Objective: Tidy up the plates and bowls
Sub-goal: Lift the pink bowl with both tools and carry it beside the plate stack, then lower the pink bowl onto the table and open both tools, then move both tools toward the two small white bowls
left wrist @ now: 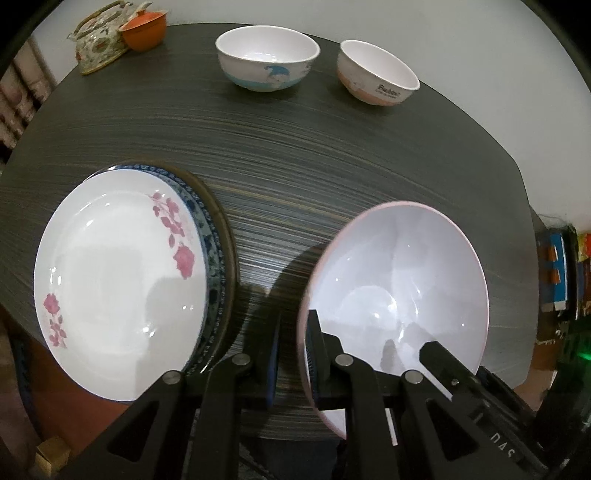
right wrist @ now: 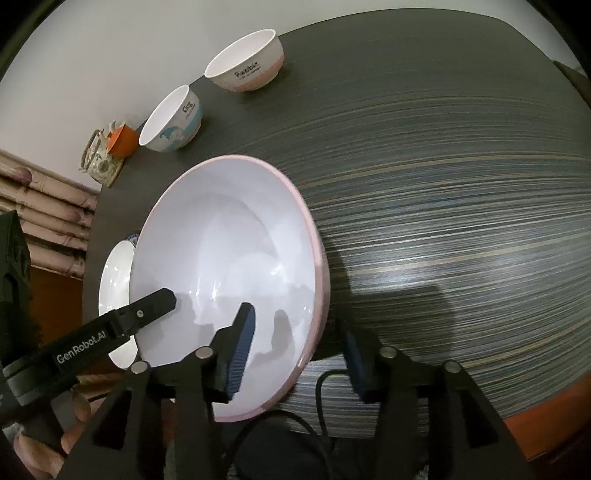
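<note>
Both grippers straddled the pink-rimmed bowl (left wrist: 399, 280): left gripper (left wrist: 293, 354) on its left rim, right gripper (right wrist: 299, 354) on its right, jaws parted, neither visibly clamped.

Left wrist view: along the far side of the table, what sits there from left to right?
Floral patterned teapot → orange lidded cup touching it → white bowl with a blue dolphin print → white bowl with a pink base and black lettering.
</note>
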Demonstrator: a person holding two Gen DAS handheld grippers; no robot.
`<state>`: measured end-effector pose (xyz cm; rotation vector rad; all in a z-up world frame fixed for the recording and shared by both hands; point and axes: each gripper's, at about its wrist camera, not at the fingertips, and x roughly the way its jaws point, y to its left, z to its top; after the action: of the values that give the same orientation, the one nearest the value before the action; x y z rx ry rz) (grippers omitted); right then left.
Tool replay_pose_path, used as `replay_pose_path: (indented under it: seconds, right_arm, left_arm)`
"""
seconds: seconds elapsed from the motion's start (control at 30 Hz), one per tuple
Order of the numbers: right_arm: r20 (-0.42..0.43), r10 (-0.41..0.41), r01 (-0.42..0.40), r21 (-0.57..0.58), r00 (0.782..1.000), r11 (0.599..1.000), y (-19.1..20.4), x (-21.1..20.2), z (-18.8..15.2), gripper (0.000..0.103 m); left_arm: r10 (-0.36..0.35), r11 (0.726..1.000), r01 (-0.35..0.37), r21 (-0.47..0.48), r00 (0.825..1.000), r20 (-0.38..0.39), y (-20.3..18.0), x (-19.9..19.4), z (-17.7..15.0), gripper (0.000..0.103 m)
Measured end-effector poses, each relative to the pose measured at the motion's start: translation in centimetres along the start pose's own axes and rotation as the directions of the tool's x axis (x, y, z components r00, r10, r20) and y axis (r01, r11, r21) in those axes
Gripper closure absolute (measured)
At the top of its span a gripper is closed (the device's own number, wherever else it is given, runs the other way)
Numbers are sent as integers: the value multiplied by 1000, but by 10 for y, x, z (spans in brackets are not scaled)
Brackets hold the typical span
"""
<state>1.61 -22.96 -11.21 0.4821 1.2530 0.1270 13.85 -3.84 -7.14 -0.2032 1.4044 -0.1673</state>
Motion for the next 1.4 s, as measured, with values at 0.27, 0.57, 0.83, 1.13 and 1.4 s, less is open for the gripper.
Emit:
replay_pose_path:
  seconds: [0.27, 0.57, 0.83, 1.13, 1.4]
  right_arm:
    - [23, 11, -11, 12, 1000, 1000, -3, -10, 7, 54]
    - [66, 23, -25, 36, 998, 999, -7, -25, 16, 52]
    - [109, 24, -27, 29, 994, 999, -5, -45, 31, 52]
    - [207, 18, 2, -95, 978, 995, 22, -74, 60, 52]
    - [233, 68, -20, -205, 970, 979, 57, -84, 105, 51]
  left_arm:
    - [-73, 997, 73, -32, 997, 2, 13, -14, 1, 87]
    - [-117, 991, 120, -64, 992, 45, 20, -40, 3, 85]
    - [-93, 991, 100, -92, 992, 86, 38, -57, 20, 85]
    - [-16, 986, 40, -162, 989, 150, 79, -81, 46, 79]
    - [24, 978, 14, -209, 984, 176, 102, -85, 84, 79]
